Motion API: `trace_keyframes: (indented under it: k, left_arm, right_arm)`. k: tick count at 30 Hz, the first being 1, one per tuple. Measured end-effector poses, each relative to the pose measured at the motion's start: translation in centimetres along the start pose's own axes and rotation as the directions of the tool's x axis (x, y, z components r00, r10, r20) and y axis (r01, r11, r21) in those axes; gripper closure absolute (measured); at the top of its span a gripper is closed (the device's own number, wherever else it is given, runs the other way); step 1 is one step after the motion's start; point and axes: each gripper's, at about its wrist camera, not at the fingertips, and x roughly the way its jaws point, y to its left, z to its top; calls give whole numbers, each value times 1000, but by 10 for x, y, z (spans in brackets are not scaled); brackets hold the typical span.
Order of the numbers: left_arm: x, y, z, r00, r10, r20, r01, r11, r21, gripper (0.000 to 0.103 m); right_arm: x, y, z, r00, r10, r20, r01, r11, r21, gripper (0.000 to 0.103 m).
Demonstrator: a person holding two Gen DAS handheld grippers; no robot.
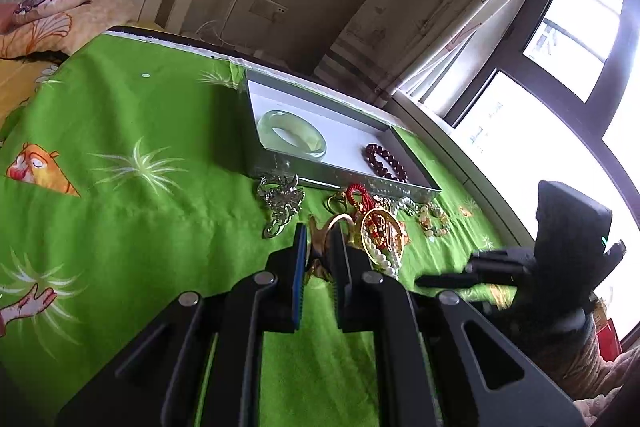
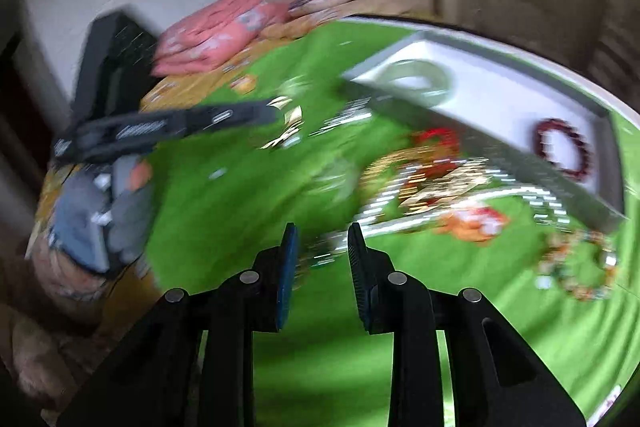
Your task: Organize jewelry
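Box: white-lined tray [image 1: 412, 183] with silver-grey walls, lying on the green cloth [image 1: 140, 115]; landmark for the rest.
Box edges: its far wall runs close along the cloth's far hem; its near wall faces the jewelry pile.
Inside box: two pieces, one pale green bangle [image 1: 291, 134] toward its left end and one dark red bead bracelet [image 1: 385, 163] toward its right end, well apart, with bare white lining between them.
Outside box: one silver brooch [image 1: 282, 205] just before its near-left corner; a tangled pile before the near wall with one gold oval pendant [image 1: 380, 233], one pearl strand [image 1: 384, 261] and one red knotted cord [image 1: 356, 195]; one mixed-bead bracelet [image 1: 434, 221] before the near-right corner.
Open room: broad bare cloth left of the box.
Left gripper [image 1: 319, 239]: fingers narrowly apart around a gold-coloured piece at the pile's near edge; whether they pinch it I cannot tell.
Right gripper [image 2: 322, 251]: fingers apart, above the cloth short of the pile; view blurred.
Writing: none legible.
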Motion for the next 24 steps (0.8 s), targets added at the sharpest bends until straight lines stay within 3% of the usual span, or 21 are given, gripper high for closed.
trace_keyframes:
  k: [7,12,13,15,16,17,18,19,24]
  left_arm:
    - [1,-4,0,1000,7,-3,-7,1000,19,92]
    - [4,-5,0,1000,5,-21,-5,1000,19,92]
    - [5,-6,0,1000,2,-31,-2,1000,24,90]
    - [6,-9,-1,999,2,-47,0,999,36,67]
    - [6,-12,-2,999,15,-45,-13,999,48,47]
    - [6,-14,-2,999,28,-41,-26,998,60,40]
    - [7,-16,-2,998,35,-44,-32,997,69,40]
    - [11,-18,-2,997,43,-68,-38,996,82,40]
    - [32,-37,-6,980,131,-147,-101,975,198,40]
  right_arm:
    - [-5,-34,14,993,-108,55,101,987,125,76]
    - [22,-54,25,991,-132,11,130,983,133,76]
    - [26,-54,28,991,-135,0,134,983,125,76]
    - [32,-50,32,990,-138,-1,137,986,94,77]
    - [34,-48,33,989,-145,-1,144,986,79,77]
    - [35,-46,34,988,-156,-1,156,985,70,78]
    - [35,-45,34,986,-164,-1,164,984,64,81]
    - [36,-42,34,982,-189,0,189,981,48,94]
    - [26,-33,29,969,-243,48,242,970,25,94]
